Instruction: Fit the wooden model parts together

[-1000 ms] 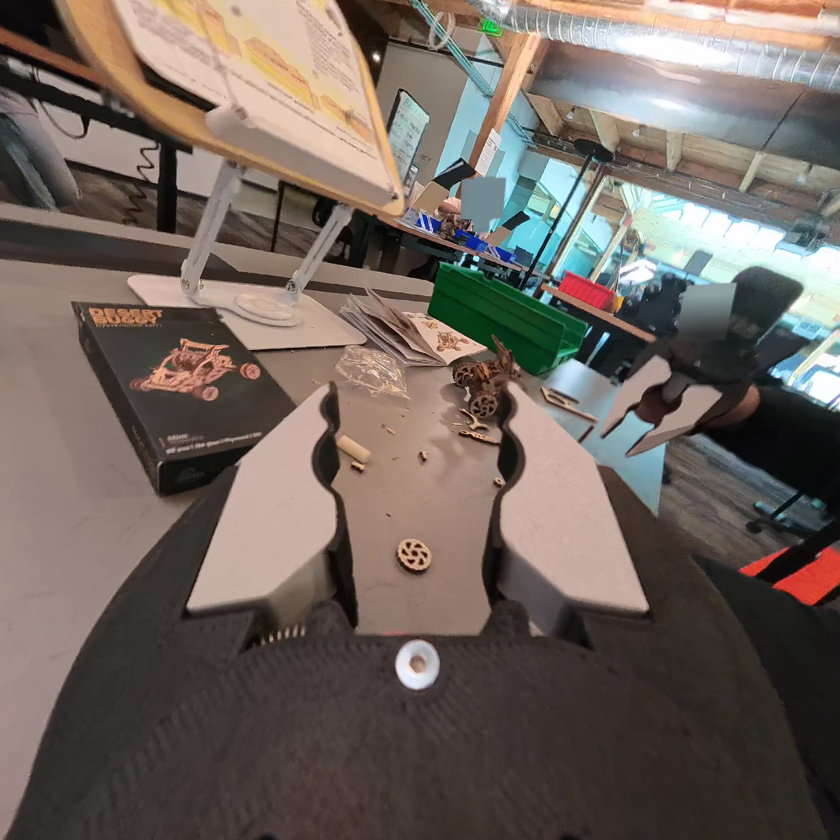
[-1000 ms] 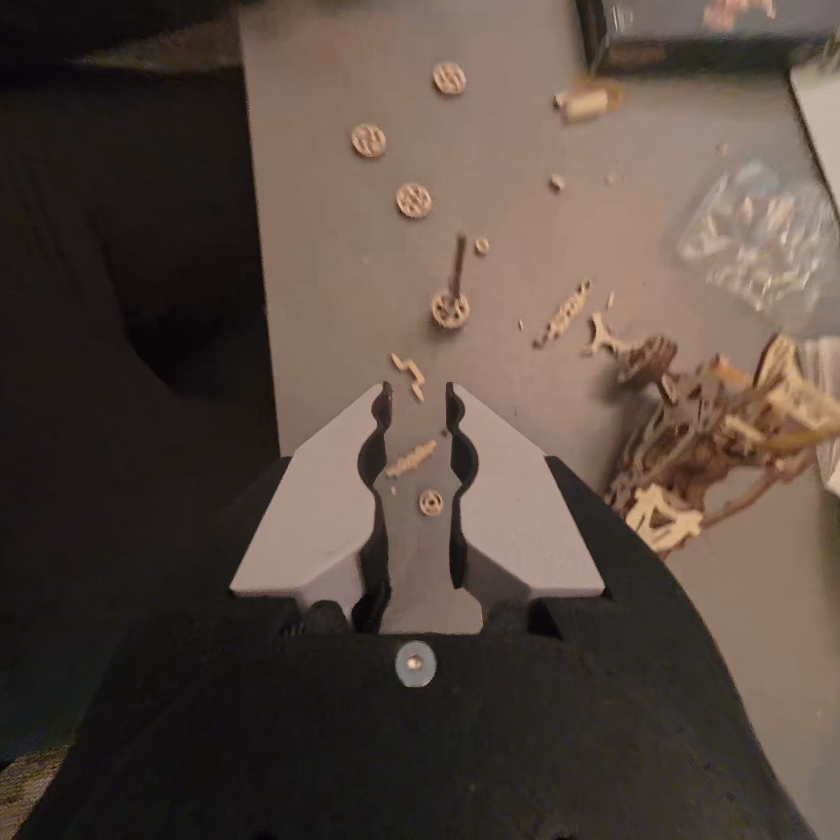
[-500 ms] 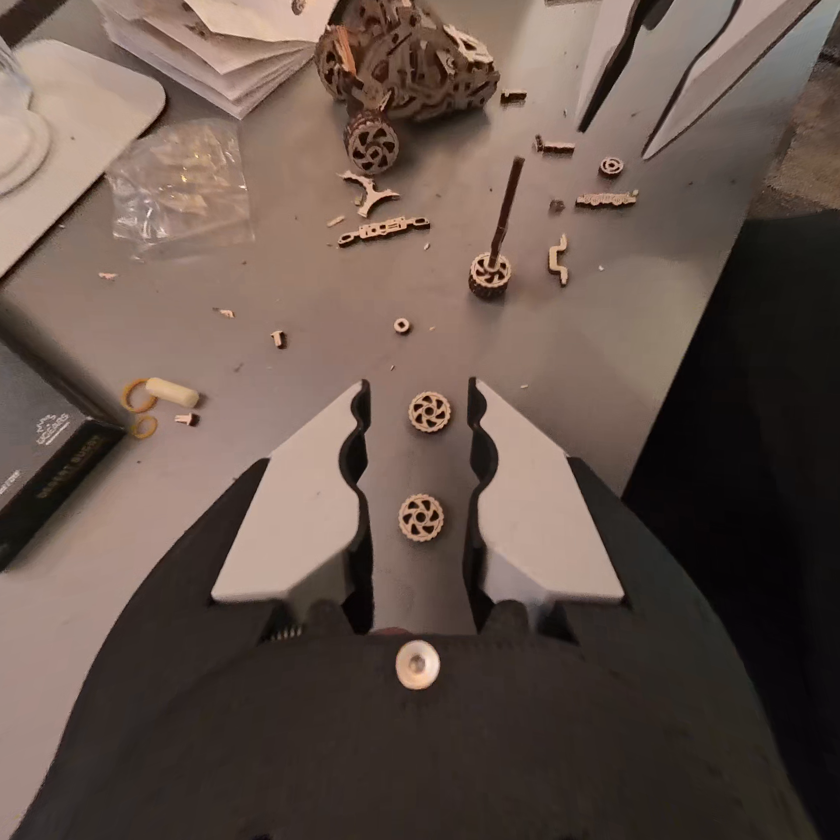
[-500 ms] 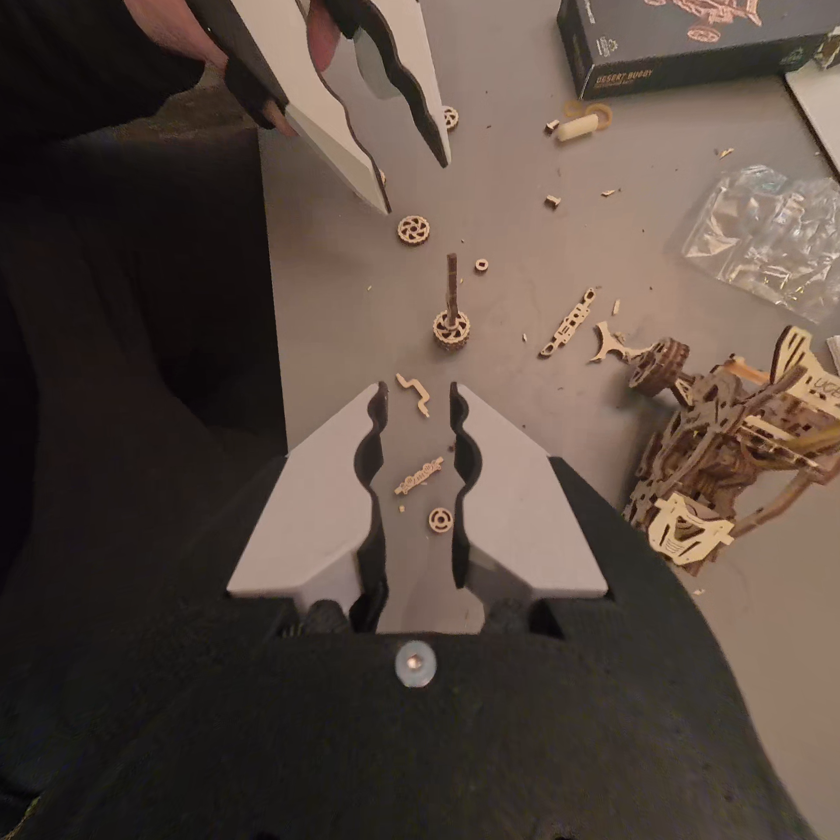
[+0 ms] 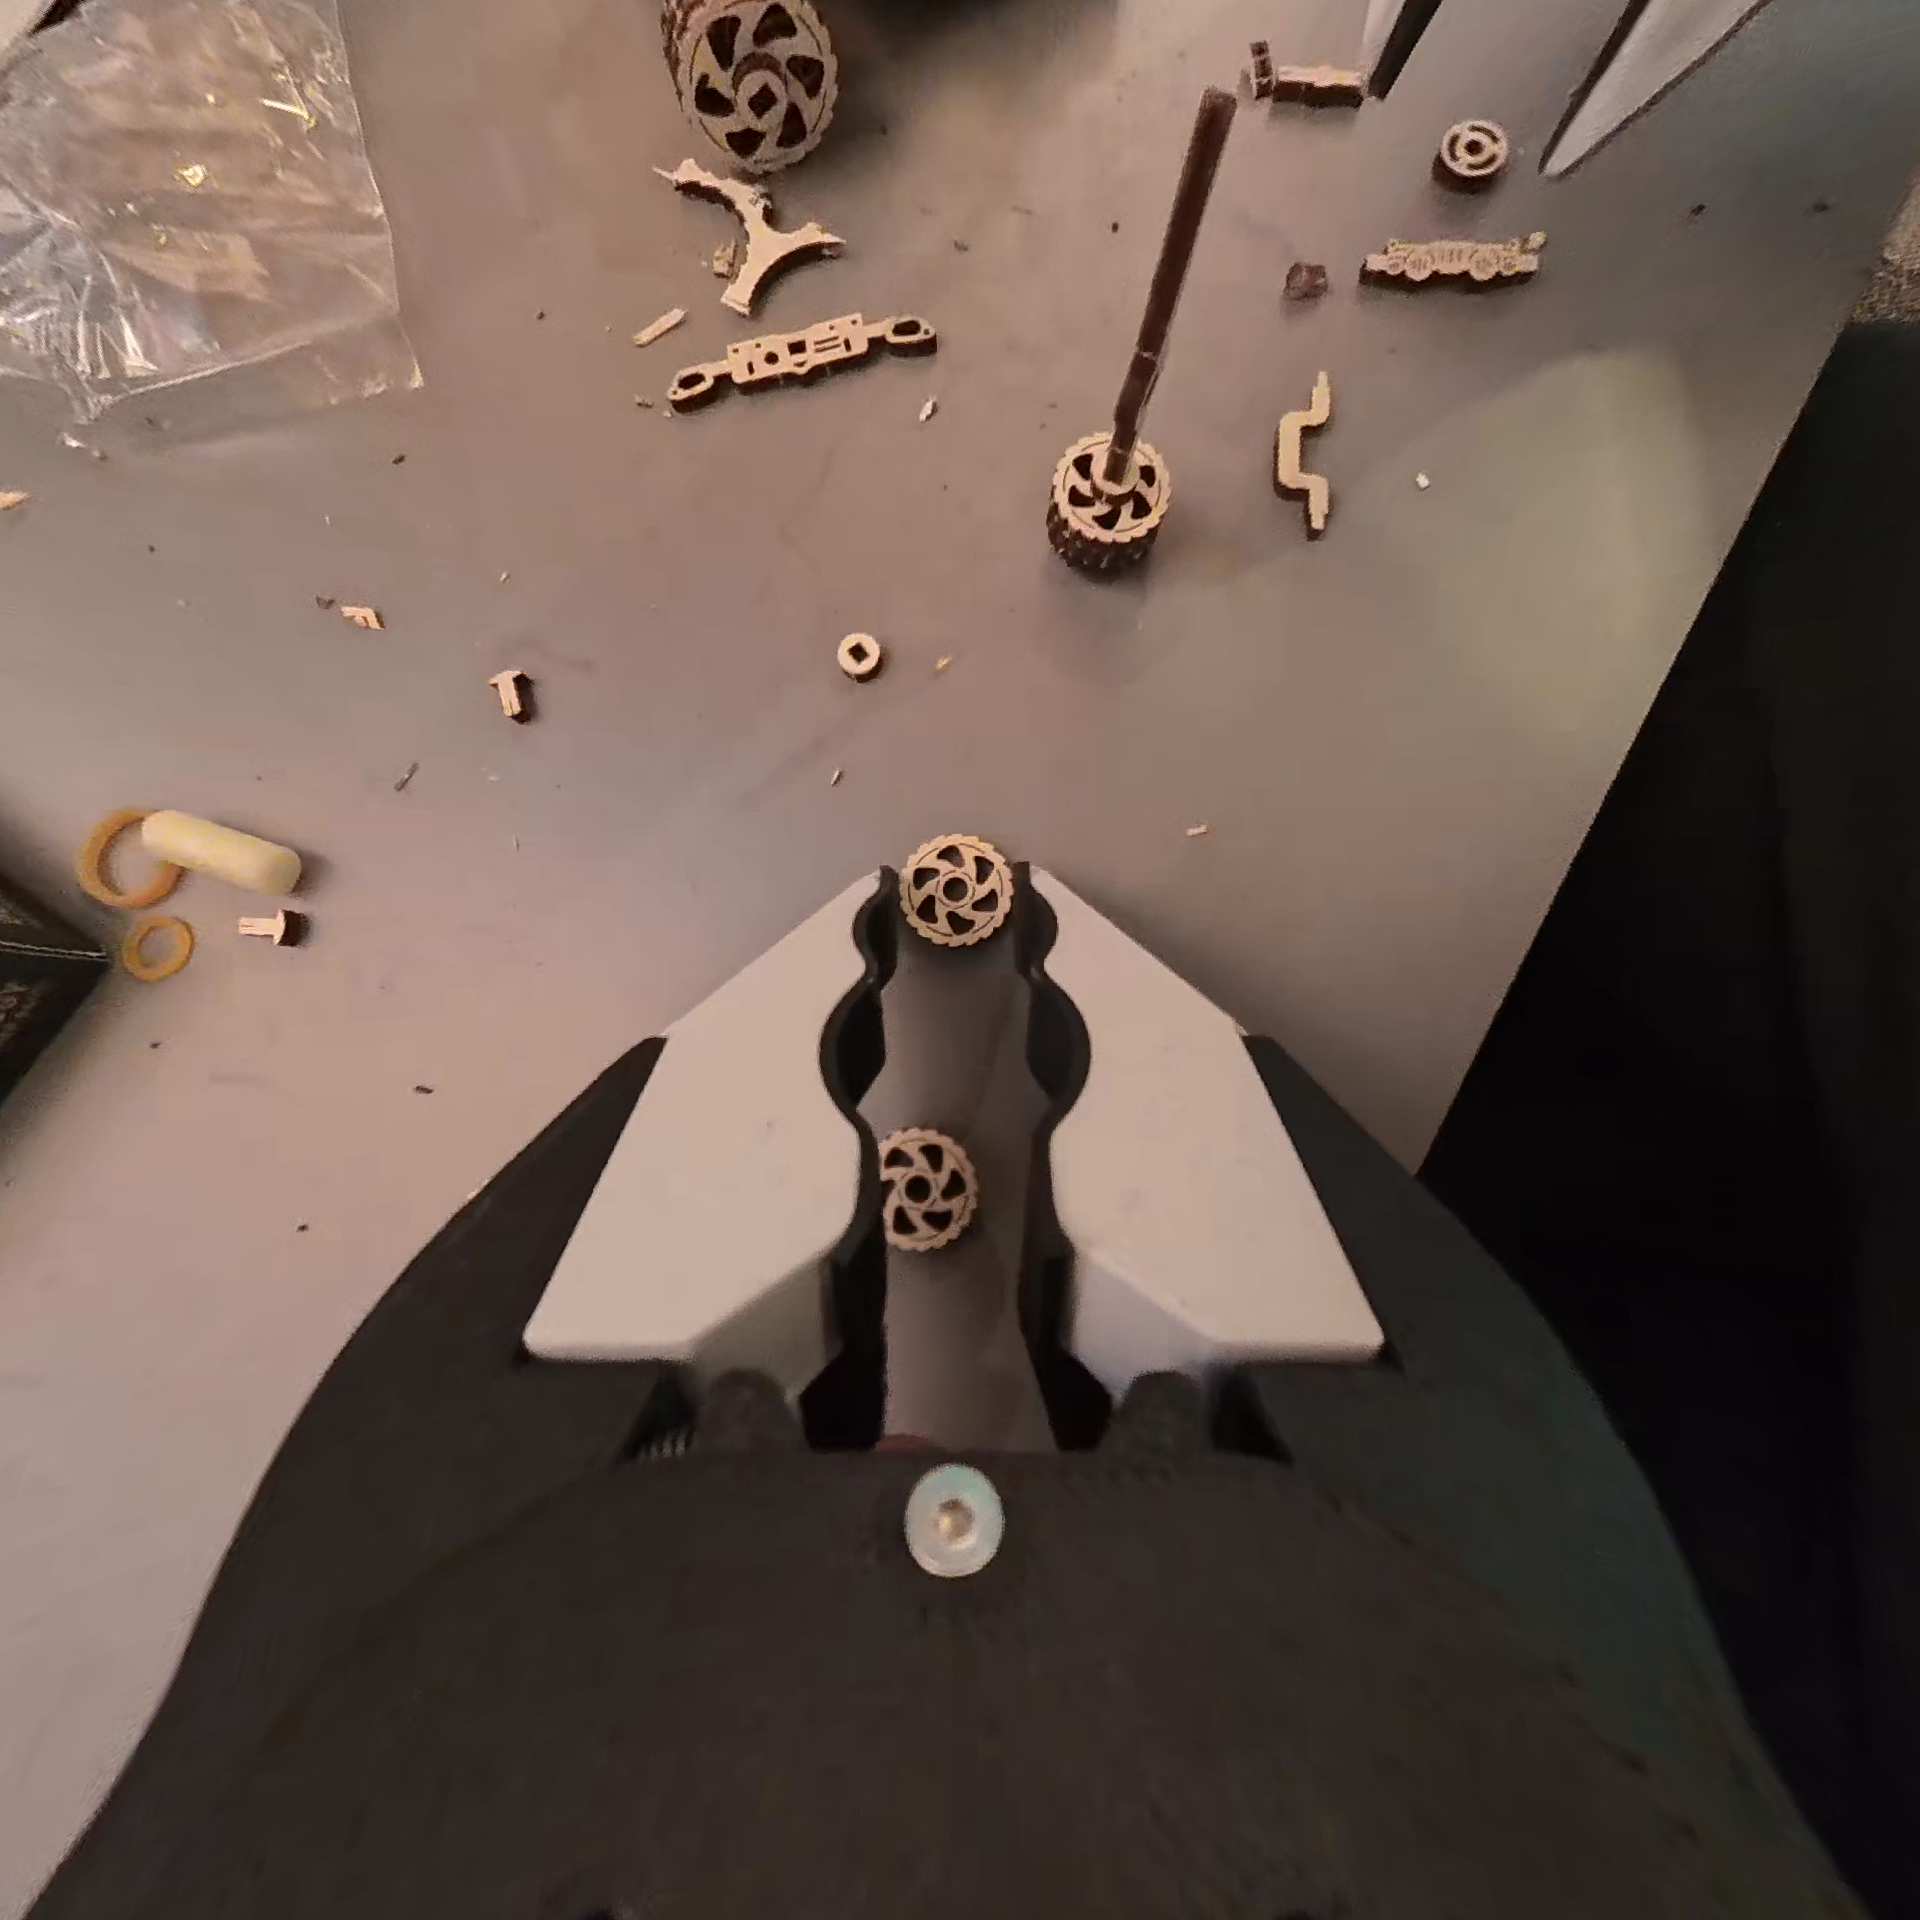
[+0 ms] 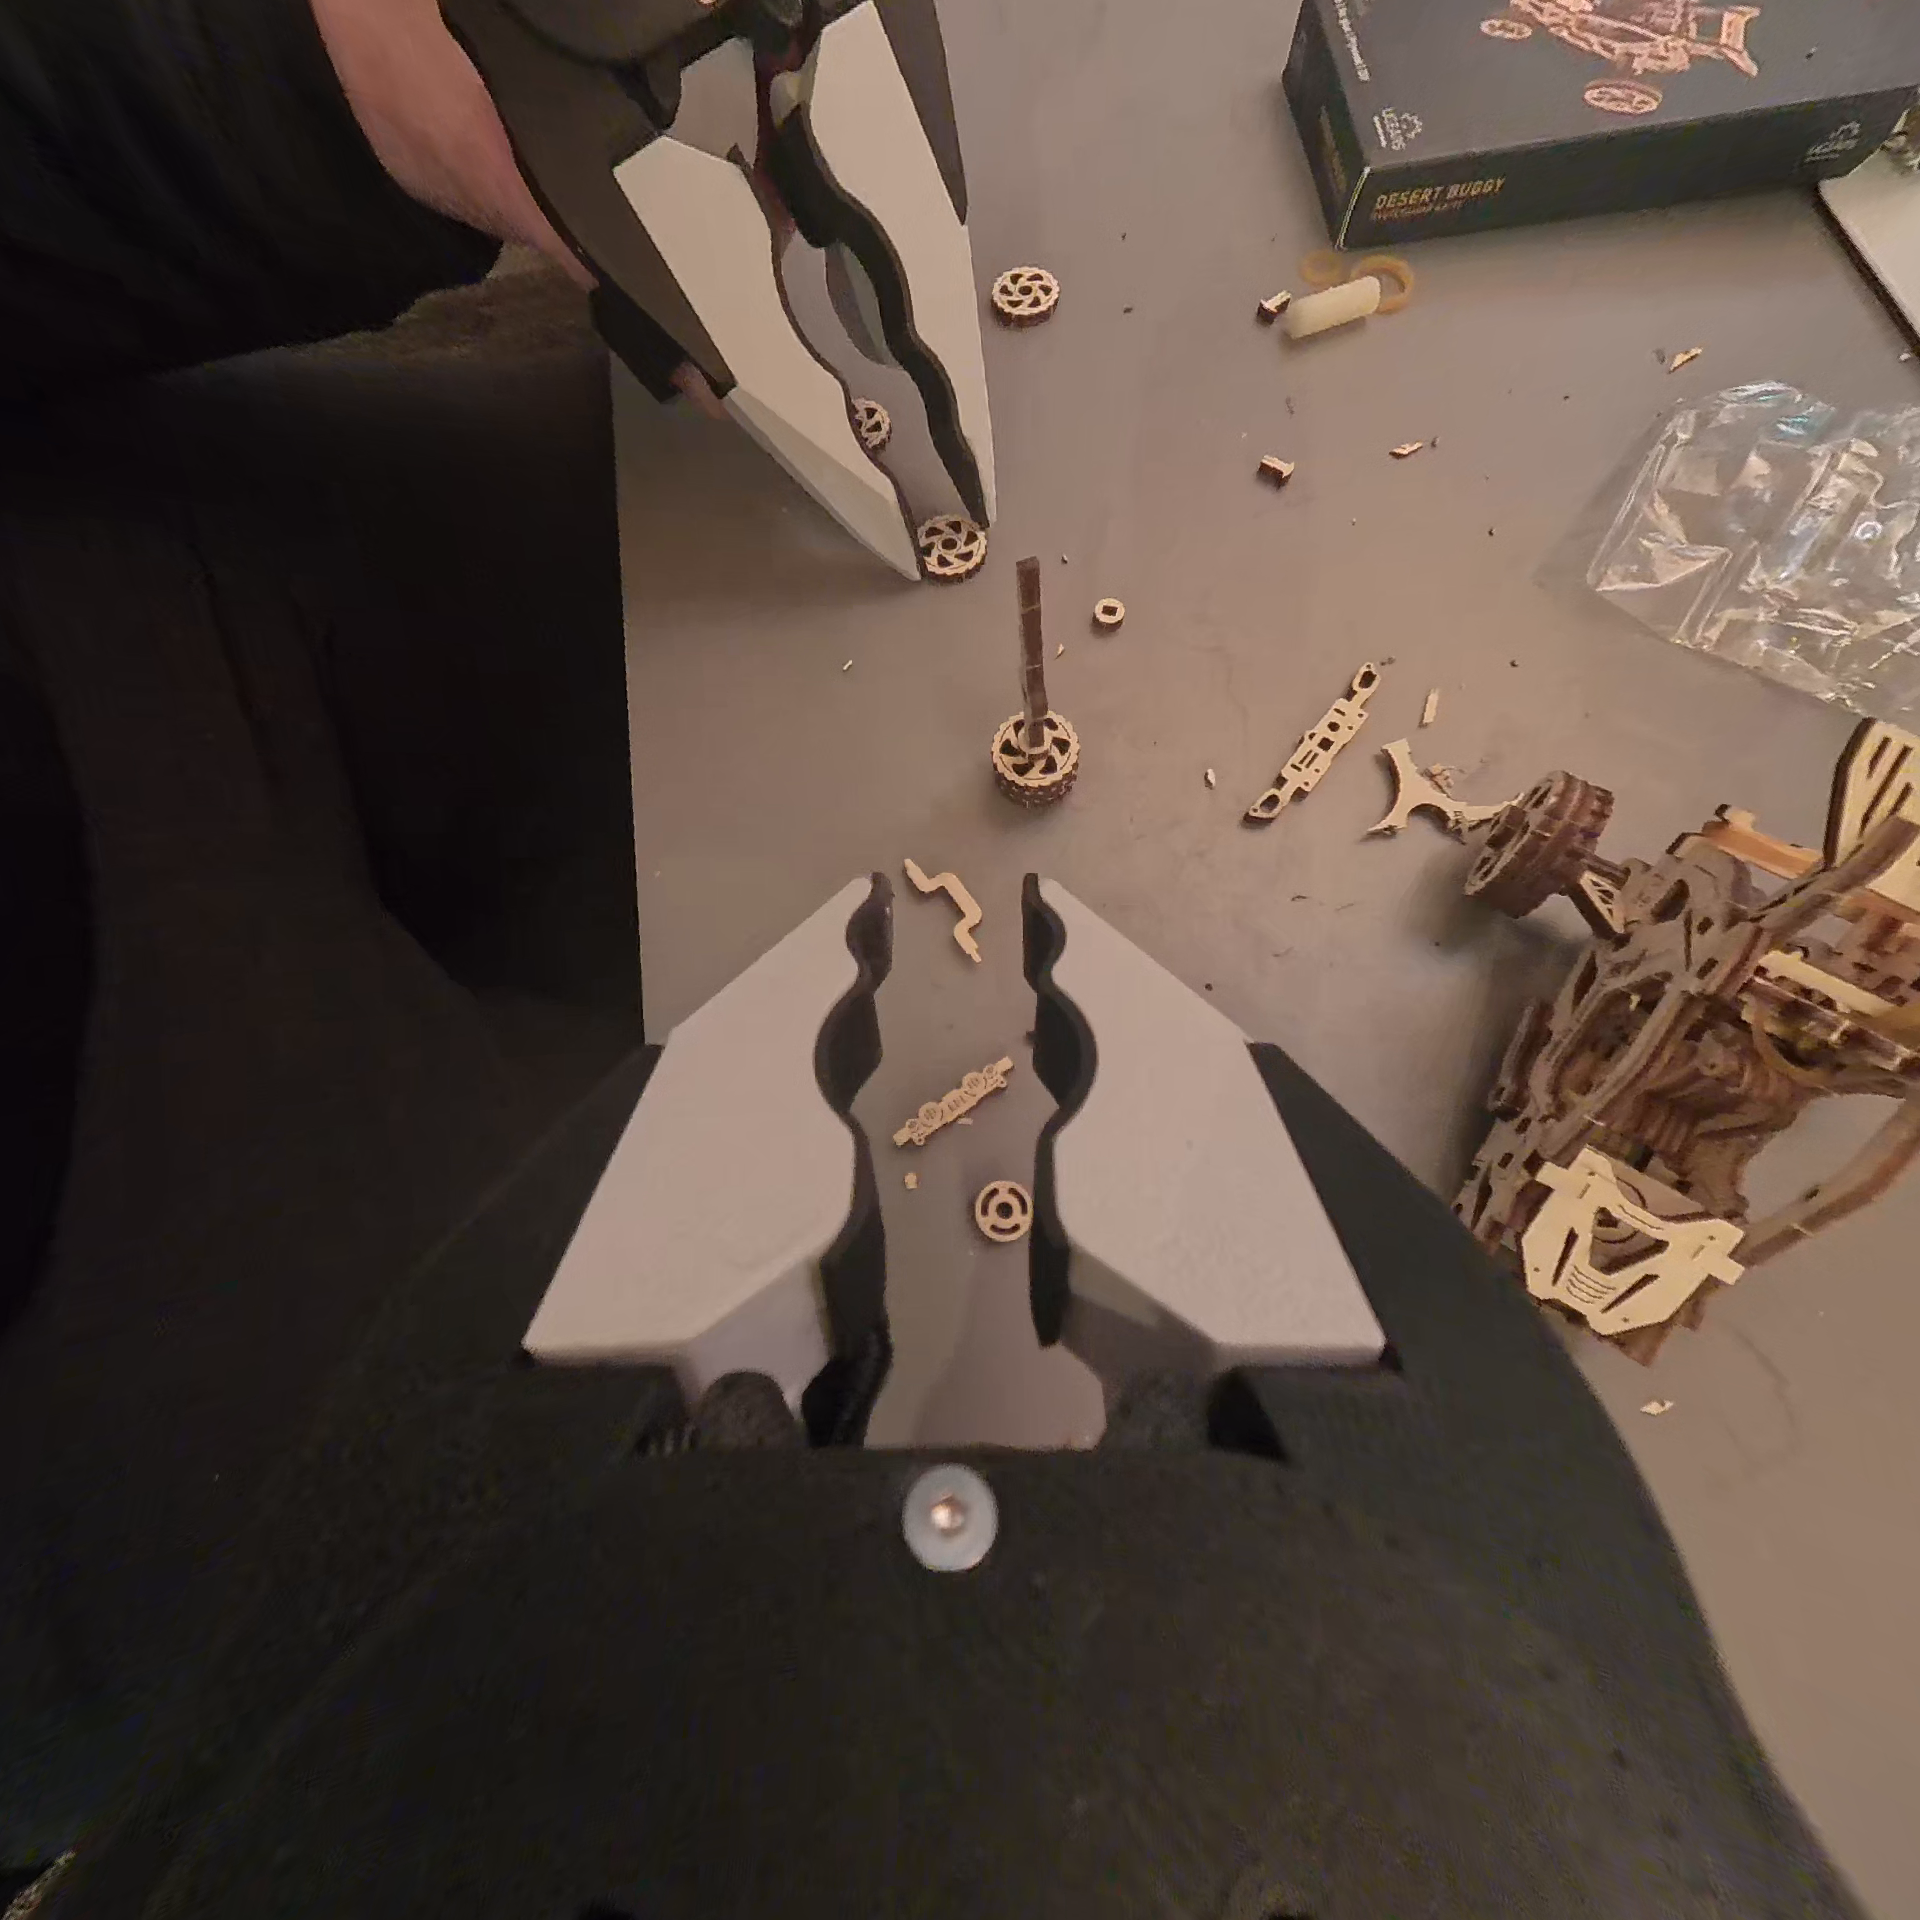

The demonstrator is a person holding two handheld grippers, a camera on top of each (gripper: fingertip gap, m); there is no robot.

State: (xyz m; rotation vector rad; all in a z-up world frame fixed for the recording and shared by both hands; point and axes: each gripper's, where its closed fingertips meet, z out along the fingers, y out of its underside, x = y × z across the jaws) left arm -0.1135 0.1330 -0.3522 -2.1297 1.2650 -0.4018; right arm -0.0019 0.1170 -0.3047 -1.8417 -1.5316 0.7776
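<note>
Left tongs [image 5: 956,902] pinching a wheel disc [image 5: 956,906] at the desk [image 5: 623,582] edge; right tongs [image 6: 951,909] idle.

Largest first: the half-built buggy [image 6: 1662,1049] lies on its side at the right of the desk, well apart from both tongs. Near the middle stands a wheel on its axle [image 6: 1036,753], stick upright. The left tongs are closed on the flat wheel disc right at their tips, just short of the axle; a second disc [image 5: 927,1190] lies on the desk beneath them. The right tongs hang parted and empty over a bent link [image 6: 948,904], a strip [image 6: 953,1114] and a ring [image 6: 1004,1211]. Risks, as I judge: the disc is held only by the tip ends, so it may twist or pop free on lifting. The axle is freestanding, so an off-centre push when threading the disc would topple it.
</note>
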